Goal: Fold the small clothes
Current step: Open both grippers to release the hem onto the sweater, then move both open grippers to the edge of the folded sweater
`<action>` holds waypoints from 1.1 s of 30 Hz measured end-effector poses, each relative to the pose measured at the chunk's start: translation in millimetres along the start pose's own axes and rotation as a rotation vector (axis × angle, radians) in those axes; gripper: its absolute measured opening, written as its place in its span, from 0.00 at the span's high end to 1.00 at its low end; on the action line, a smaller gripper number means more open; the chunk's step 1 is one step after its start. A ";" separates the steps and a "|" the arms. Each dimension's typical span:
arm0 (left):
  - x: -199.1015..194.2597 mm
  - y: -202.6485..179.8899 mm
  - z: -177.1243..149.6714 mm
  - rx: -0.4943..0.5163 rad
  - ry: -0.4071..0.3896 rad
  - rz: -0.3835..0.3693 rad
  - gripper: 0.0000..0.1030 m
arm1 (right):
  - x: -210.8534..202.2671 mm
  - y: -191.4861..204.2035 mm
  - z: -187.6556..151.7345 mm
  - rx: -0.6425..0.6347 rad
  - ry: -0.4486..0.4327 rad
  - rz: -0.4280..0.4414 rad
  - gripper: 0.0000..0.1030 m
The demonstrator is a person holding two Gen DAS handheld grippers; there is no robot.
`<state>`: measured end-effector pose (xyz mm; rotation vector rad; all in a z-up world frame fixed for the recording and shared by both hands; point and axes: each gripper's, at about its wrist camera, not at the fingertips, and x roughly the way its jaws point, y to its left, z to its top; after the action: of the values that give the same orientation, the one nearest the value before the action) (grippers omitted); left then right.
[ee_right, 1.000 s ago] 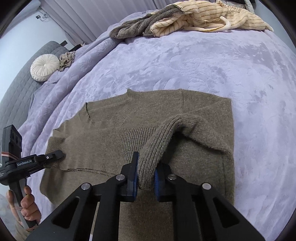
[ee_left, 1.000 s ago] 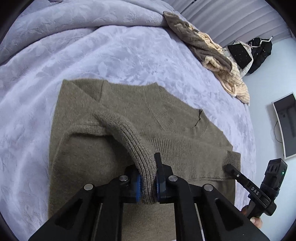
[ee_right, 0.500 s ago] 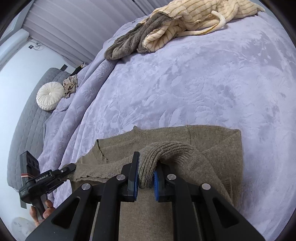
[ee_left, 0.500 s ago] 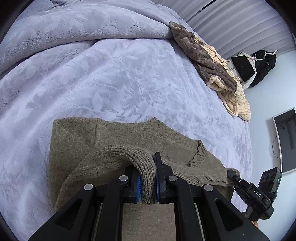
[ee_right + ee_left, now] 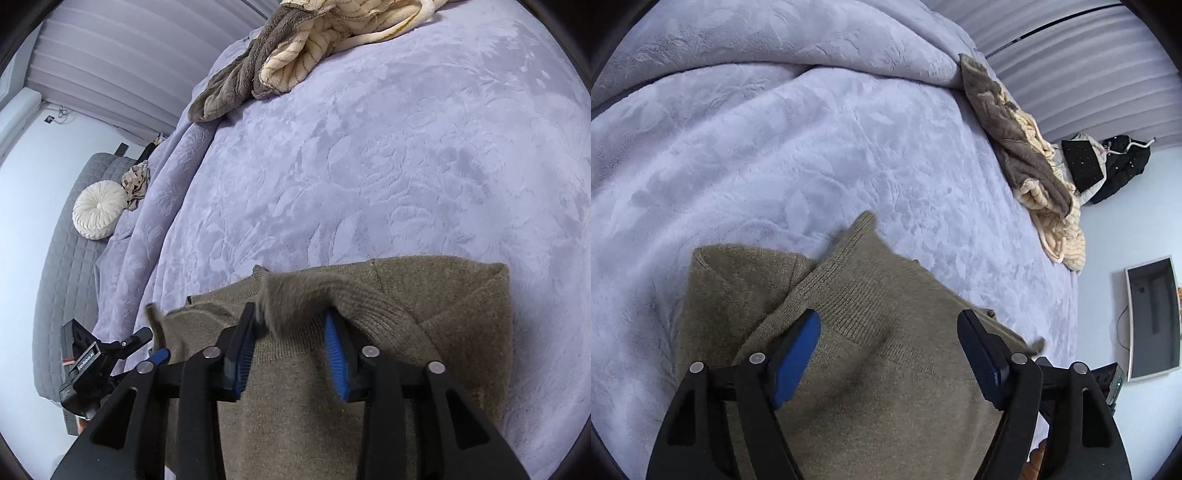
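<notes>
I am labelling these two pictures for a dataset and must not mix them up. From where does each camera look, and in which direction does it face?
Left wrist view: on the left gripper, facing down over the olive-brown knitted sweater on the lilac plush blanket; its own fingers, opening, cloth between.
Right wrist view: on the right gripper, same downward angle; own fingers opening around a sleeve; left gripper at left.
Shared: sweater, blanket, cream and brown clothes pile.

Home bedroom: lavender bedspread [image 5: 820, 155], round cushion [image 5: 98, 210], wall screen [image 5: 1152, 317].
</notes>
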<state>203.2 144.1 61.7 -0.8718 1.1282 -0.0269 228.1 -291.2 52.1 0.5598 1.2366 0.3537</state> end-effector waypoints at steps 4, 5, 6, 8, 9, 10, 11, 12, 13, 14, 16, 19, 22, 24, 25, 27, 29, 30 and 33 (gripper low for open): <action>-18.0 -5.1 -1.3 0.030 -0.035 -0.051 0.25 | -27.0 1.1 -2.1 0.003 -0.102 0.048 0.28; -17.0 -11.5 -3.0 0.062 -0.035 -0.040 0.25 | -31.2 4.0 -1.7 -0.012 -0.118 0.057 0.28; -12.5 -19.2 -5.2 0.099 -0.025 -0.022 0.25 | -32.1 8.1 -0.9 -0.032 -0.121 0.057 0.28; 0.4 -34.6 -10.7 0.172 -0.004 0.027 0.25 | -24.2 20.2 0.5 -0.092 -0.097 0.034 0.28; 5.6 -40.5 -13.0 0.204 -0.006 0.057 0.25 | -17.8 26.0 0.8 -0.121 -0.077 0.022 0.28; 11.5 -45.9 -15.6 0.235 -0.009 0.091 0.25 | -10.3 32.3 0.5 -0.154 -0.058 0.006 0.28; 17.1 -50.4 -16.9 0.259 -0.018 0.118 0.25 | -3.4 37.1 -0.2 -0.184 -0.040 -0.006 0.28; 22.3 -53.4 -17.4 0.277 -0.018 0.137 0.25 | 3.3 40.0 -1.3 -0.205 -0.017 -0.005 0.28; 27.1 -55.6 -17.8 0.297 -0.013 0.150 0.25 | 11.7 41.4 -2.3 -0.222 0.021 0.011 0.28; 32.3 -56.8 -17.7 0.319 -0.008 0.171 0.25 | 18.1 42.0 -3.0 -0.232 0.047 0.013 0.28; 40.3 -52.9 -15.9 0.345 -0.008 0.231 0.25 | 26.1 39.9 -1.3 -0.258 0.053 -0.046 0.28; 44.7 -30.6 -9.0 0.321 0.000 0.237 0.25 | 20.7 19.0 6.8 -0.254 0.008 -0.160 0.29; 44.4 -13.2 -4.1 0.302 0.004 0.171 0.25 | 4.2 -6.1 15.2 -0.207 -0.028 -0.159 0.29; 45.2 -7.8 -3.0 0.309 0.007 0.139 0.25 | -4.7 -23.4 20.1 -0.179 -0.045 -0.180 0.29; 46.0 -5.8 -2.5 0.311 0.013 0.128 0.25 | -7.6 -32.7 22.1 -0.161 -0.044 -0.195 0.29; 43.2 -8.4 -2.4 0.302 0.023 0.133 0.25 | -13.0 -46.3 23.6 -0.125 -0.038 -0.194 0.31; 28.6 -16.7 -5.8 0.290 0.004 0.150 0.25 | -27.4 -41.9 19.6 -0.128 -0.066 -0.208 0.31; 16.6 -20.5 -10.7 0.293 -0.024 0.148 0.25 | -38.2 -32.1 14.5 -0.159 -0.102 -0.228 0.31; -7.3 -30.3 -30.4 0.319 -0.069 0.156 0.25 | -63.3 9.6 -11.2 -0.305 -0.178 -0.224 0.29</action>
<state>187.6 108.6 81.6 -0.4965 1.0883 -0.0460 198.9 -315.4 104.9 0.1839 1.0366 0.2897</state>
